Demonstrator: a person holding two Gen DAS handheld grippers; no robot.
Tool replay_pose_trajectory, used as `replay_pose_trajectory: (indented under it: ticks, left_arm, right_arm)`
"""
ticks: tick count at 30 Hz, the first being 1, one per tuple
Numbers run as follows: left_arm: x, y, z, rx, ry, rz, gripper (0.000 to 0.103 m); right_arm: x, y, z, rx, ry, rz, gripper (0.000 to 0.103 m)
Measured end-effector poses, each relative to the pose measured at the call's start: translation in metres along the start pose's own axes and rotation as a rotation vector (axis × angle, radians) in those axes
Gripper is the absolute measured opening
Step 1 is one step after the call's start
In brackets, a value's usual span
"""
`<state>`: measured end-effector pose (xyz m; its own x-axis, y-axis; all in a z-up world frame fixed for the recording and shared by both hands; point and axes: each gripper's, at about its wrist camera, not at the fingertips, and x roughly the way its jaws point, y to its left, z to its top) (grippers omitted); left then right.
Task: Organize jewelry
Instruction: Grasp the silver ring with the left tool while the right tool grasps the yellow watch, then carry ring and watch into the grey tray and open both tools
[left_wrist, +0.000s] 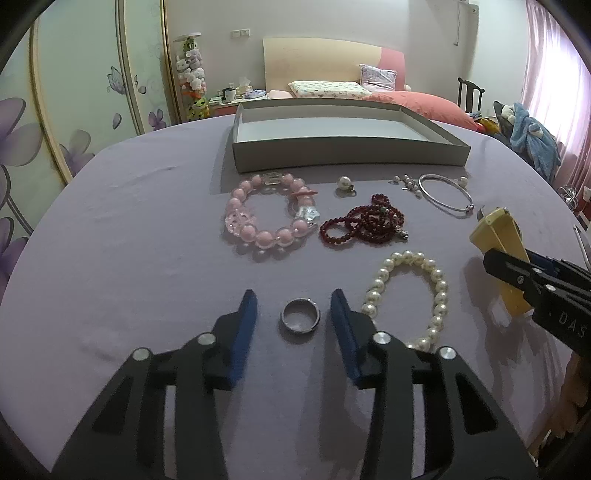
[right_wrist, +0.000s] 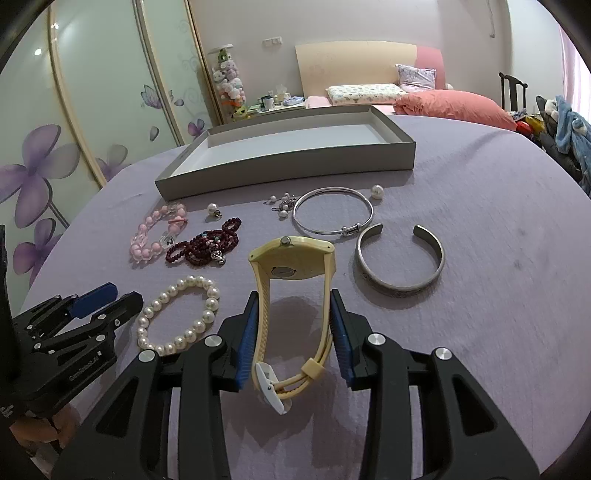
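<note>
Down on the purple counter (left_wrist: 129, 240), a silver ring (left_wrist: 299, 316) lies between the left tongs (left_wrist: 294, 308), partly spread, pads not touching it. Right tongs (right_wrist: 293, 312) clench a yellow watch (right_wrist: 291, 266) by its strap, raised; the watch face is turned away.
</note>
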<state>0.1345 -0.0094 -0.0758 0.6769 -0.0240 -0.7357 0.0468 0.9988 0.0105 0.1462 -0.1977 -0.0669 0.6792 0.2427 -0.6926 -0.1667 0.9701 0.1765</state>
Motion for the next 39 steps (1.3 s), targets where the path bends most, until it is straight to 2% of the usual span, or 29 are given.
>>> replay_pose_trajectory:
  ticks: [6,9,17,29,33,36,39]
  left_arm:
    - [0.000,-0.001,-0.001,-0.001,-0.004,0.002,0.035]
    - [-0.001,-0.003,-0.002,0.004,-0.010,0.001,0.022]
    - [-0.004,0.007,-0.002,-0.048,-0.015,-0.037,0.022]
    - [-0.015,0.018,0.003,-0.082,-0.057,-0.027,0.022]
    - [-0.029,0.021,0.024,-0.057,-0.129,0.002,0.022]
    - [-0.038,0.026,0.056,-0.054,-0.206,0.005,0.022]
    - [-0.036,0.028,0.089,-0.067,-0.245,-0.019,0.022]
  right_arm:
    - [0.000,0.000,0.000,0.001,0.000,0.000,0.038]
    - [0.000,0.000,-0.001,0.002,0.003,0.004,0.038]
    - [-0.005,0.001,0.000,-0.002,-0.014,0.005,0.038]
    - [-0.007,0.003,0.001,-0.017,-0.026,0.014,0.038]
    - [-0.026,0.002,0.024,-0.053,-0.119,0.002,0.038]
    - [-0.038,-0.001,0.055,-0.076,-0.213,-0.038,0.038]
    - [-0.036,-0.004,0.092,-0.094,-0.271,-0.058,0.038]
